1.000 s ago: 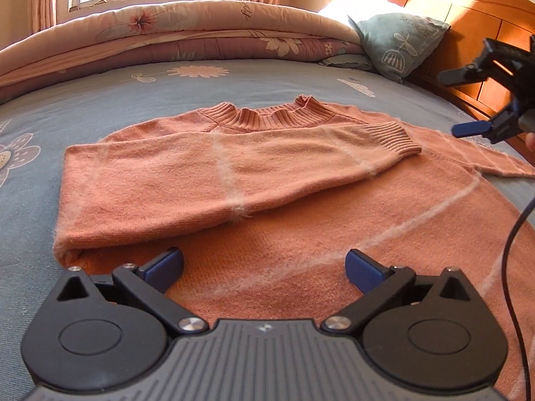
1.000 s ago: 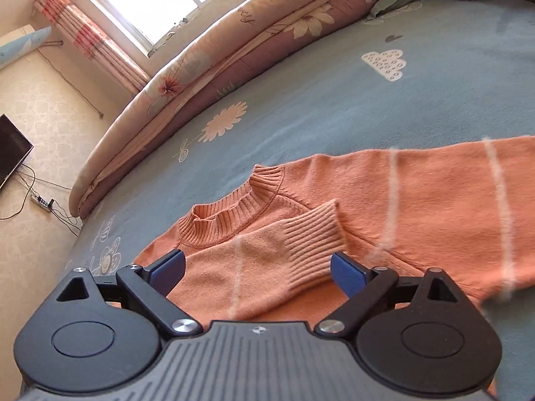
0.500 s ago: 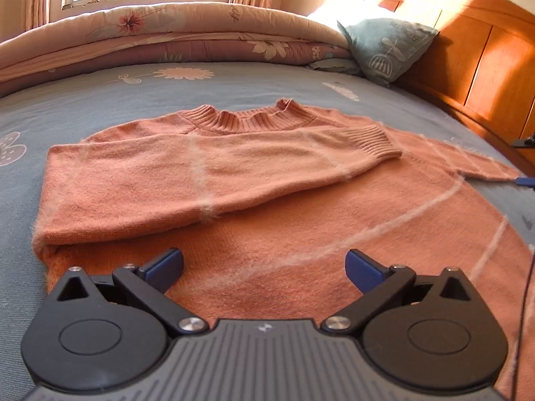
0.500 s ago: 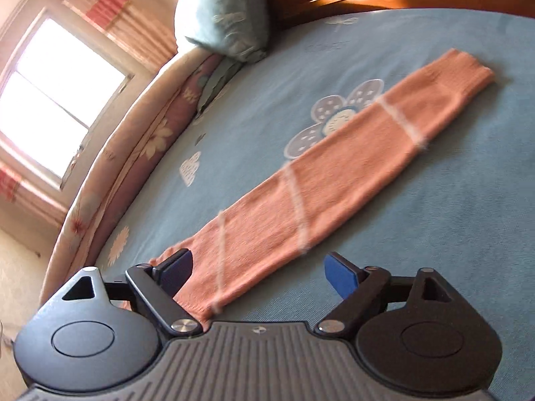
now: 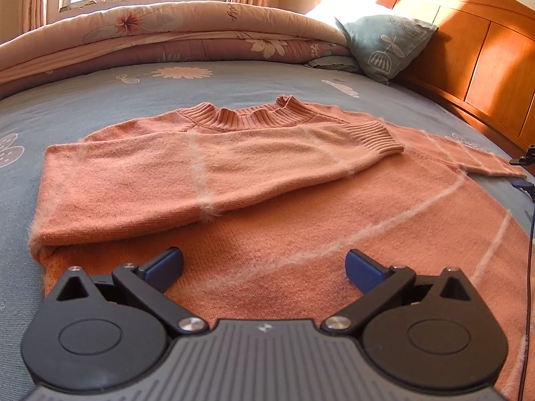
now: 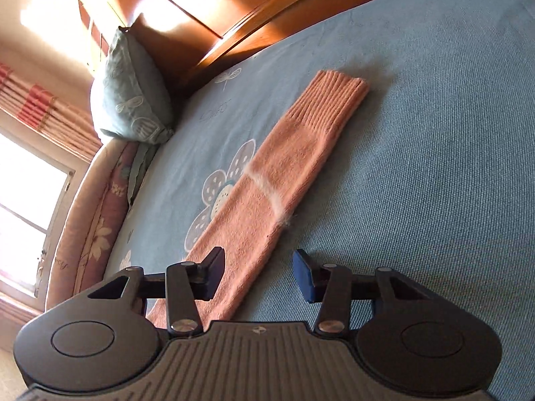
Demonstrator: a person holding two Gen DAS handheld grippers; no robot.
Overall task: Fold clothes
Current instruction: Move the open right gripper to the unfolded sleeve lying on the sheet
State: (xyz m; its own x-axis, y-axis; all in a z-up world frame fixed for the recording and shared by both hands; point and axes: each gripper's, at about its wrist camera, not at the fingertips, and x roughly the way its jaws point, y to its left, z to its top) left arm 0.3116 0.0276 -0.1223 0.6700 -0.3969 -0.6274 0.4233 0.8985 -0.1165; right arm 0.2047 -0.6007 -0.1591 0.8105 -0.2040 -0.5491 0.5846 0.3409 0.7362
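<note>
An orange sweater [image 5: 267, 220] with pale stripes lies flat on the blue bedsheet [image 5: 100, 100]. One sleeve [image 5: 234, 160] is folded across its chest. The other sleeve [image 6: 281, 180] lies stretched out straight on the sheet, its ribbed cuff [image 6: 334, 97] at the far end. My left gripper [image 5: 264, 267] is open and empty, low over the sweater's lower body. My right gripper [image 6: 257, 274] is open and empty, just above the stretched sleeve, with the sleeve's edge between its fingers. The right gripper's tips show at the left wrist view's right edge [image 5: 525, 173].
A rolled floral quilt [image 5: 167, 36] lies along the far side of the bed under a window. A teal pillow [image 5: 384, 46] leans on the wooden headboard [image 5: 485, 50]; both also show in the right wrist view [image 6: 130, 90]. A black cable [image 5: 530, 267] hangs at the right.
My right gripper has swung from the sweater's collar and folded cuff out to the stretched sleeve and moved along it toward the cuff. My left gripper shifted slightly; both stayed open.
</note>
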